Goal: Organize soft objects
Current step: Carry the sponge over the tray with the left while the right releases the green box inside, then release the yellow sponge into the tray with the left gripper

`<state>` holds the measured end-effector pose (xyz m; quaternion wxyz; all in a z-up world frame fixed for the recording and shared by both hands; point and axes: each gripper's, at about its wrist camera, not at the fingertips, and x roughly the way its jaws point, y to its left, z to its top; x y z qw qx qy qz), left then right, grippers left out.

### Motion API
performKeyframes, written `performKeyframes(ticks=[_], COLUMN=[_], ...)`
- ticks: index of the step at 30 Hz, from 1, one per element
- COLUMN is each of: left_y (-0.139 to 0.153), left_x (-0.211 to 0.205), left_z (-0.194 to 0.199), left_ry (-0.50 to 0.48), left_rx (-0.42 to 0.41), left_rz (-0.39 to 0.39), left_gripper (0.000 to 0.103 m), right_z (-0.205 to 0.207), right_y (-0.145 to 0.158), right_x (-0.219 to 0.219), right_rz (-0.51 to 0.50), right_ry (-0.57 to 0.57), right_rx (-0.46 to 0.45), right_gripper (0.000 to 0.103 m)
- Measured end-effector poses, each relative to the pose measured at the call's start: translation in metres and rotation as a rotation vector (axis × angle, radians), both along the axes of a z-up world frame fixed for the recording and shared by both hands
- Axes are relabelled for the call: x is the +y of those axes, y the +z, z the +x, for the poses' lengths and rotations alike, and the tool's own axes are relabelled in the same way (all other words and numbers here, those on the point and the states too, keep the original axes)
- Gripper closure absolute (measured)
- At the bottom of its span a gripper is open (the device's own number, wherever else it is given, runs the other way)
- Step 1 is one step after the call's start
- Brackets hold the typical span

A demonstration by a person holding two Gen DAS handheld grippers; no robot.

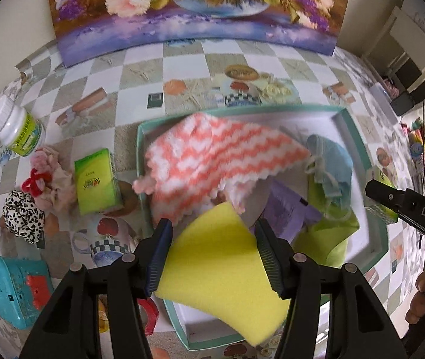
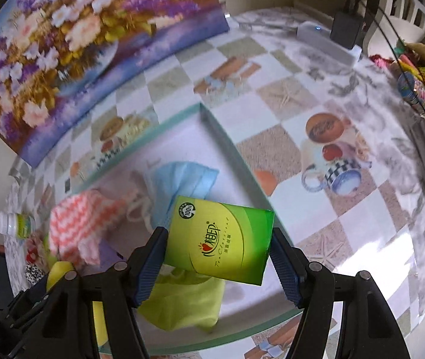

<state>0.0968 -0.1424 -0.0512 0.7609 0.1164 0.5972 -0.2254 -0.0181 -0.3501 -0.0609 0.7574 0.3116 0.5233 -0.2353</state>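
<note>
Your left gripper [image 1: 212,257] clamps a flat yellow foam sponge [image 1: 221,272] half-wide; your right gripper [image 2: 220,266] grips a glossy green tissue pack [image 2: 221,239] wider.

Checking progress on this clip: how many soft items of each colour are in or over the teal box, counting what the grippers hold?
Yellow sponge, in the left gripper: 1
Green tissue pack, in the right gripper: 1
Pink-and-white cloth: 1
Blue mask: 1
Purple pack: 1
Lime cloth: 1
Total: 6
</note>
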Motion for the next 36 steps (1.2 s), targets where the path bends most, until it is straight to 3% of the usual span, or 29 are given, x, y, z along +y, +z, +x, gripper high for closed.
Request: performKeyframes(ticks=[6,9,16,19,22,26,36], left_y=[-0.002,0.005,0.021,0.023,0.021,0.020,0.031], left_x=[0.001,0.002,0.010,0.018,0.028,0.049,0.107], left_z=[0.002,0.002,0.004,0.009,0.016,0.025,0.048], left_ry=[0.007,0.008,0.031,0.062,0.100,0.168,0.307], left_rx=[0.024,0.002,-0.041,-0.061,-0.091,-0.136,-0.166], left_rz=[-0.011,-0.017,-0.047,-0.043,-0.012,0.036,0.068], left_gripper=[0.043,0.025,0.023,0.014,0.012,0.011,0.007], right_z=[0.000,0.000,0.001,0.006,0.014,0.030,0.047], right_y=[-0.001,0.005,0.023,0.025,0.025,0.028,0.036], right_x=[0.000,-0.001,0.006,0.013,0.026,0.049,0.087], right_rz=[-0.004,-0.026,-0.066,-0.077,-0.086,-0.073,-0.078], right_ry=[-0.005,-0.013,0.000,0.016,0.044,0.123,0.212], right_rx=[0.015,0.011,-0.016,-0.016,-0.011,-0.050,-0.087], right_gripper=[0.031,0.024,0.022,0.022,0.020,0.003,0.002])
